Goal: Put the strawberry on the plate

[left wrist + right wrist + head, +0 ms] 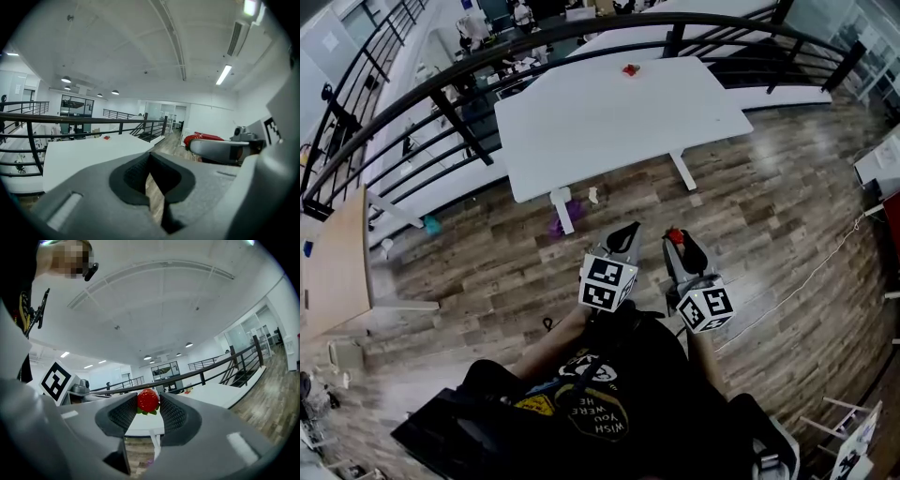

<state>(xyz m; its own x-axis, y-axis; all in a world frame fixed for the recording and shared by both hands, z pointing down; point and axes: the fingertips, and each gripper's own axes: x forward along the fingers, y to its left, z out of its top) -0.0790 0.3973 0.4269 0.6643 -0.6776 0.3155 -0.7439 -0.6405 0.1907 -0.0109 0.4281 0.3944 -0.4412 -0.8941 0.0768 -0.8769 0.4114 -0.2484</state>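
Strawberry (148, 400) pinched in your R gripper (148, 405), L gripper (150, 164) shut+empty; carry level to table (609, 122), plate (630, 69) prob at far edge

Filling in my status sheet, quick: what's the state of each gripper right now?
Left gripper: closed, nothing in it.
Right gripper: closed on the strawberry.

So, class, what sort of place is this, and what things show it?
Probably an upper level of an open-plan office or lab: a black railing, a white table on wood-look floor, and ceiling strip lights.
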